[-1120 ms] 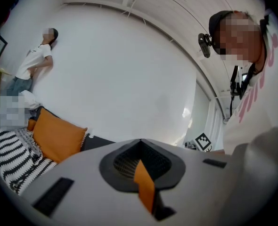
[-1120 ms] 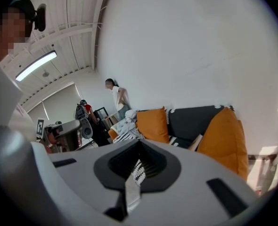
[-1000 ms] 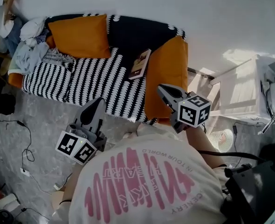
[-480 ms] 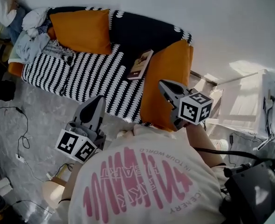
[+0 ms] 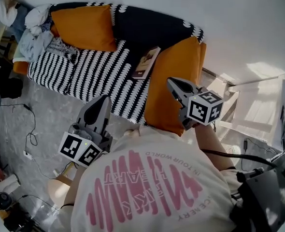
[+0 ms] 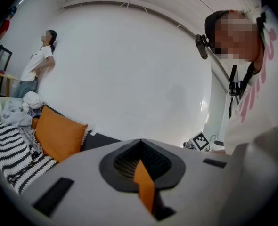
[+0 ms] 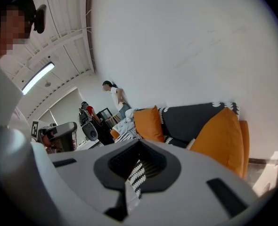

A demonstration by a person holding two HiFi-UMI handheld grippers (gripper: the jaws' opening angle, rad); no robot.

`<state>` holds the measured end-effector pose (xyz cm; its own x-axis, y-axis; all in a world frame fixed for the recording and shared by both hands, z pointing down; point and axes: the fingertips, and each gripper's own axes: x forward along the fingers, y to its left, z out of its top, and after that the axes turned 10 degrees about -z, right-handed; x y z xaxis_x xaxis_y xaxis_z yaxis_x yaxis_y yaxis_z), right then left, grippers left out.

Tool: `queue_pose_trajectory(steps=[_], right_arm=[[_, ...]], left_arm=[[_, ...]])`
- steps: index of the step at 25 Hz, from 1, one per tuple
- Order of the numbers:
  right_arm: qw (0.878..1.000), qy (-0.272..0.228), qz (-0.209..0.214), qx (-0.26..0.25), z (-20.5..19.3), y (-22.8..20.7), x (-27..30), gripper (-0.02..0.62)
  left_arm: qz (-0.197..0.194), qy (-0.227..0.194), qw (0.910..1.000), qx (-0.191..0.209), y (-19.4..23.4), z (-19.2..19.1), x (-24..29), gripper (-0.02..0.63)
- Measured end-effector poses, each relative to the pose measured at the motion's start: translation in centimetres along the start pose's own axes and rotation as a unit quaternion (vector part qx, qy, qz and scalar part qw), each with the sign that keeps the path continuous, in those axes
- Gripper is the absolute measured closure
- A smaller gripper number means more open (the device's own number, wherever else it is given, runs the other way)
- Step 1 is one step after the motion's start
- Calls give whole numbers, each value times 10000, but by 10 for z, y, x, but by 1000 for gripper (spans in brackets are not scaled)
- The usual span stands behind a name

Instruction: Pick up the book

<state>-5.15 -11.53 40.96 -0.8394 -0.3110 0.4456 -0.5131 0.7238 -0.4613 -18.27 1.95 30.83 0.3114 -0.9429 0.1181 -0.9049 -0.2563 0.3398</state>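
Observation:
The book [image 5: 146, 63] lies flat on the black-and-white striped sofa [image 5: 84, 76], close beside the big orange cushion [image 5: 174, 91] at the sofa's right end. My left gripper [image 5: 103, 102] hovers over the floor in front of the sofa, short of the book and to its left. Its jaws are shut and hold nothing. My right gripper [image 5: 174, 84] is raised in front of the big cushion, below and to the right of the book, also shut and empty. In the left gripper view the left gripper [image 6: 140, 145] points at the white wall above the sofa.
A second orange cushion [image 5: 84, 30] and a heap of clothes [image 5: 36, 37] sit at the sofa's left end. A white shelf unit [image 5: 258, 105] stands to the right. Cables [image 5: 31, 139] trail over the grey floor. A person [image 6: 35, 65] leans on the wall.
Both grippers have come closer to the sofa and the book along with the person. Their jaws have stayed shut and empty.

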Motion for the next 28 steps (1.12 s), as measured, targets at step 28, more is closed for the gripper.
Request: queue_pose_trajectory(steps=[28], right_arm=[[9741,-676,-1840,1125,-18,-83,-75,584]], left_arm=[[-2099,1651,9635,207,11,-81,130,598]])
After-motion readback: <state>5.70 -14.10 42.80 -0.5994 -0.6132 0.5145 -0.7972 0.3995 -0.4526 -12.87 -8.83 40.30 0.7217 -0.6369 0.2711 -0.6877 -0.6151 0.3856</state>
